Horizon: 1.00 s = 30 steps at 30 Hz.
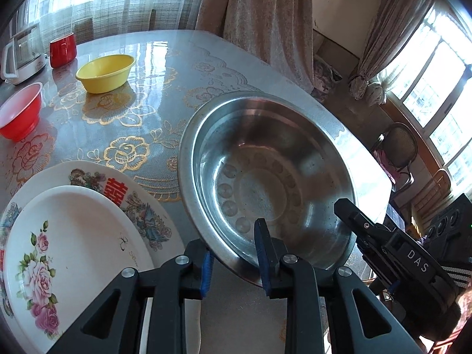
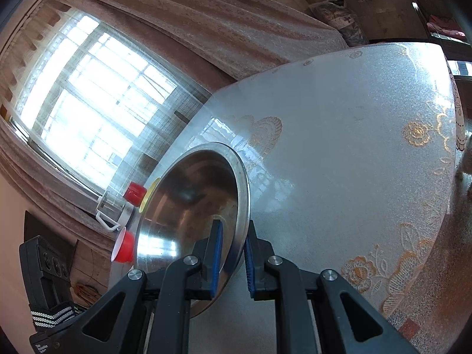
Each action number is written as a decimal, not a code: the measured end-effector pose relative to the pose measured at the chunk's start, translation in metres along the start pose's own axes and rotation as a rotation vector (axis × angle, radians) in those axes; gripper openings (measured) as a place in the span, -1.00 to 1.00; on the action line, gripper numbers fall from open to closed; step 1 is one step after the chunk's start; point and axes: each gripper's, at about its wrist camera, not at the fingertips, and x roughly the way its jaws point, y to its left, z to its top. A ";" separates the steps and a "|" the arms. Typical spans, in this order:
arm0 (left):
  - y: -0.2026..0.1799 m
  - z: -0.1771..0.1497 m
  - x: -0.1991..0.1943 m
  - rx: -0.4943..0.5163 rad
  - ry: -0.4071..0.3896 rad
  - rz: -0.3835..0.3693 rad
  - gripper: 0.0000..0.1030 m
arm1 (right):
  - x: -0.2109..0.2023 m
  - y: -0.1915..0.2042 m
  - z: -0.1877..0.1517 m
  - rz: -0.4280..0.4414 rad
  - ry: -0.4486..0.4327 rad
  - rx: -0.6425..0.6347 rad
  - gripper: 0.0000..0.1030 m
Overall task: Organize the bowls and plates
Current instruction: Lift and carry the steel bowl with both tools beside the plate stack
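Gripping steel bowl (image 2: 191, 194) rim, right gripper (image 2: 233, 253), left gripper (image 1: 234, 261) straddling near rim

R hand-held gripper (image 2: 232, 258) clamps the rim of a steel basin (image 2: 188, 194), blue pads either side of it, at 6 o'clock. Basin stands tilted w/ its inside facing 9. Behind it at 9: red cup (image 2: 134, 191), red bowl (image 2: 124, 247), sliver of yellow bowl (image 2: 148, 193). Surface (image 2: 339, 147) w/ gold flowers fills 3.
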 end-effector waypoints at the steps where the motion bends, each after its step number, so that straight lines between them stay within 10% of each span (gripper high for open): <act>1: 0.000 0.000 0.000 0.003 0.000 0.004 -0.47 | 0.000 -0.001 0.000 0.000 0.002 0.004 -0.73; 30: -0.017 0.006 0.012 0.051 0.025 0.048 -0.23 | -0.006 -0.004 -0.002 -0.011 0.003 0.054 -0.68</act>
